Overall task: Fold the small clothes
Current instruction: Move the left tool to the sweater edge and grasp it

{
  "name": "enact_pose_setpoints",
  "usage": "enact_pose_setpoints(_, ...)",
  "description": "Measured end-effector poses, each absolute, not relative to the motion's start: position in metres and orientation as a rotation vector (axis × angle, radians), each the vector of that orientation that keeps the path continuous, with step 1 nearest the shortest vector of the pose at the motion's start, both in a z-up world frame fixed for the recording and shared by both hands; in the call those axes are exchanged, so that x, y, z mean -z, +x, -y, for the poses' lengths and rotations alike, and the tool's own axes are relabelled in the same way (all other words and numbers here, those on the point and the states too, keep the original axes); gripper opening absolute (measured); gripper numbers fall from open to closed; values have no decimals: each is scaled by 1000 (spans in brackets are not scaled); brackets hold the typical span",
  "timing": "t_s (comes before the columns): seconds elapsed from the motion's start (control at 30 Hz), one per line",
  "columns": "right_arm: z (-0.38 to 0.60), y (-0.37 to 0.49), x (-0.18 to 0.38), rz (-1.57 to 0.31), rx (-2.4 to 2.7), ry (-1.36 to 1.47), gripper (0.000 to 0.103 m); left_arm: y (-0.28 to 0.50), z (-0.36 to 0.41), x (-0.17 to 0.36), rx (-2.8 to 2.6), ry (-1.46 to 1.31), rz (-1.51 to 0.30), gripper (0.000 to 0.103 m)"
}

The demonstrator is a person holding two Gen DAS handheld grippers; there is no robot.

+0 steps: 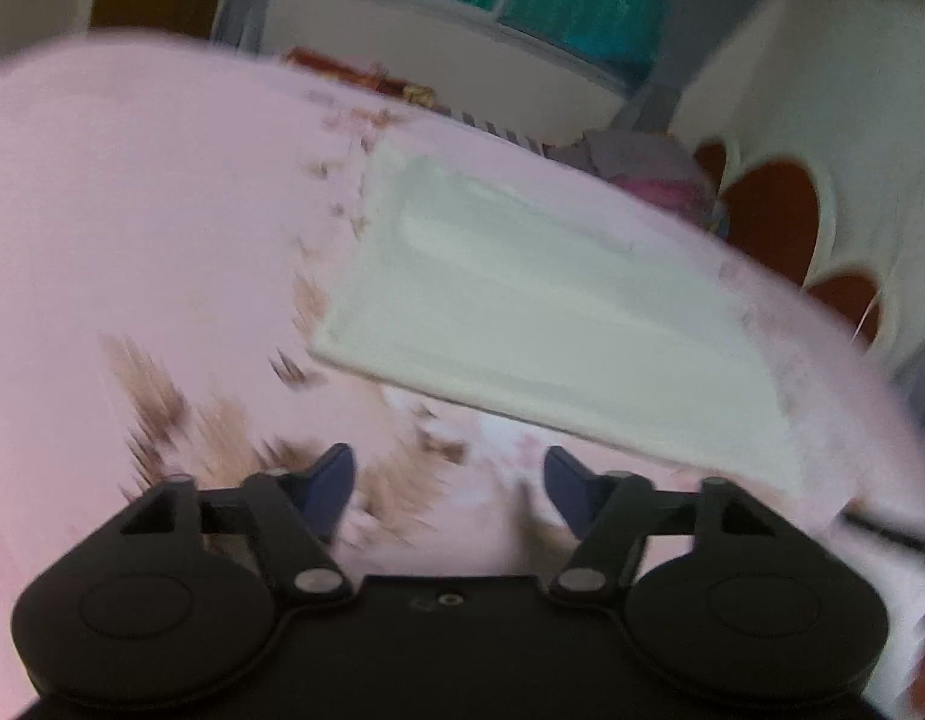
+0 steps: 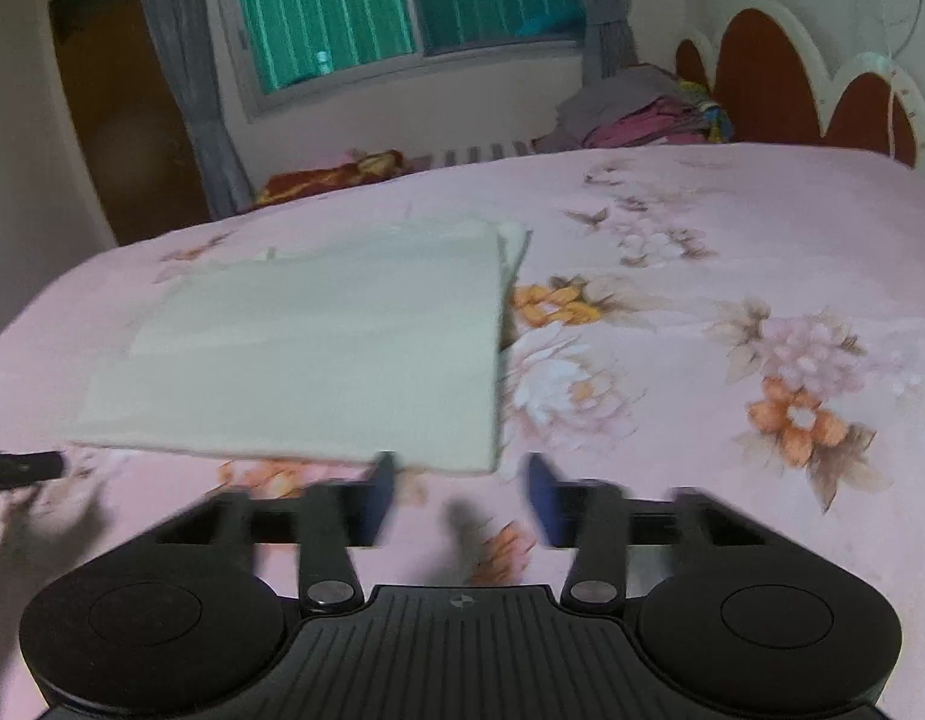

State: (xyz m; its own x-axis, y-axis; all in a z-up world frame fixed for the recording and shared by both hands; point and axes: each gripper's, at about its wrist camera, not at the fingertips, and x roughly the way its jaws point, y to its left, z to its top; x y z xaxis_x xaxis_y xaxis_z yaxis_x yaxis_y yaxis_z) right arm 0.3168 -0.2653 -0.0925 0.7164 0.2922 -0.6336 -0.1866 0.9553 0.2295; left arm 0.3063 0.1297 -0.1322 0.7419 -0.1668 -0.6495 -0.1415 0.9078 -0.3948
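The bed (image 2: 732, 228) carries a smooth pink sheet printed with orange and white flowers. Behind it: a scalloped red-and-white headboard (image 2: 780, 78), a window (image 2: 402, 6) with green slats, grey curtains and a pile of clothes (image 2: 642, 111). The pale, flat, rectangular folded cloth (image 2: 318, 348) lies on the sheet, layered edges visible at its far right corner. Left gripper (image 1: 450, 492): fingers spread, empty. Right gripper (image 2: 462, 495): fingers spread, empty, just before the cloth's near edge.

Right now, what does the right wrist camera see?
A pale folded cloth lies flat on a pink flowered bedsheet. The open right gripper hovers empty at its near edge, with a clothes pile behind.
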Motion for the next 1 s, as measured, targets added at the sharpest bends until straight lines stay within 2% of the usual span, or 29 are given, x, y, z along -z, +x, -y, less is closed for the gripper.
enact_pose_setpoints(0.3,239,314,82,-737,-316,133,26,335,-165,163,-68,-909,-630,55)
enact_pose_setpoints(0.33,236,318,81,-737,-316,133,10,341,-168,166,-69,-933,-618,55)
enact_pose_setpoints(0.37,233,326,82,-747,-325,142,2,346,-168,168,-70,-949,-604,55)
enact_pose_setpoints(0.53,212,367,84,-774,-315,198,1,367,-173,178,-73,-1000,-515,54)
enact_pose_setpoints(0.63,190,391,83,-786,-326,197,1,376,-175,182,-88,-1022,-485,43)
enact_pose_setpoints(0.73,166,417,82,-790,-341,191,1,391,-180,189,-106,-1031,-493,24)
enact_pose_setpoints(0.77,158,426,83,-791,-344,186,1,395,-183,192,-112,-1042,-501,14)
enact_pose_setpoints(0.8,150,433,83,-794,-345,183,1,396,-185,194,-107,-1056,-506,11)
enact_pose_setpoints(1.0,122,471,98,-826,-332,175,1,392,-187,185,-49,-1027,-494,7)
